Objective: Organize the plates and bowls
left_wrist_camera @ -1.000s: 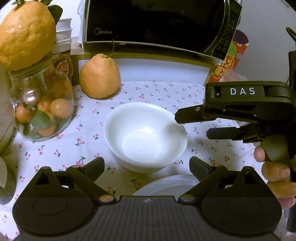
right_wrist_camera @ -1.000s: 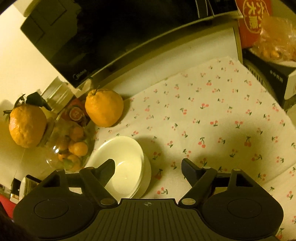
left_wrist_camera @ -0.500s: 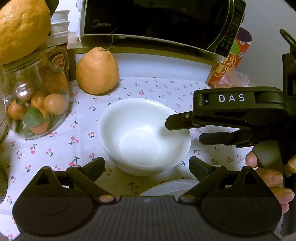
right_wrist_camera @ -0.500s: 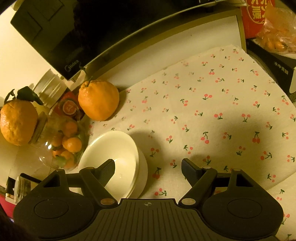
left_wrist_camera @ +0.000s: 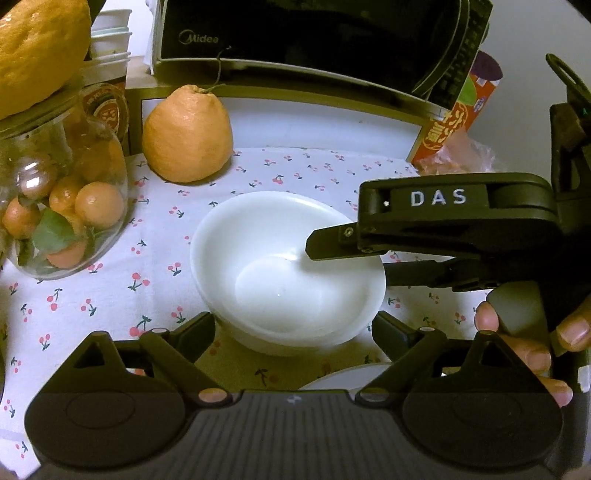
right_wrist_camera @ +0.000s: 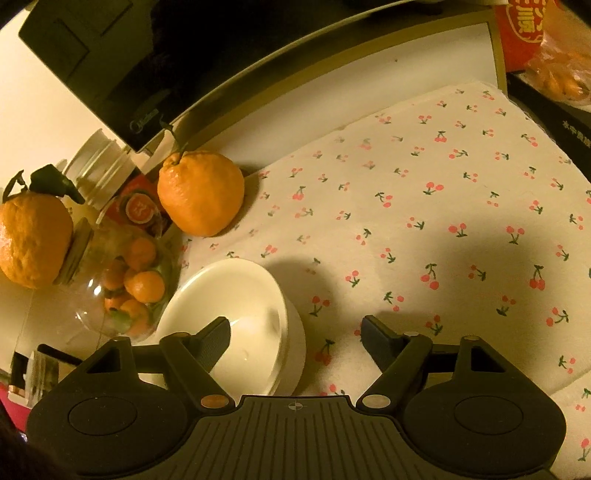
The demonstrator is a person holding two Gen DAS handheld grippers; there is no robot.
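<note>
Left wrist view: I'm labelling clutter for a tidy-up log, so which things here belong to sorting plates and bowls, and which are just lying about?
Job:
bowls, white, nested
plate, only its rim shows
right tool, one finger inside the bowls, open
left tool, open

Lying about:
jar of small oranges
citrus
microwave
red carton
cloth

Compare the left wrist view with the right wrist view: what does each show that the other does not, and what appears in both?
Only the left wrist view shows the right gripper from the side, its fingers straddling the bowl's rim, the hand holding it, and a plate edge. Only the right wrist view shows a bag of small oranges. Both show the stacked white bowls, large orange, fruit jar, microwave and cherry-print cloth.
</note>
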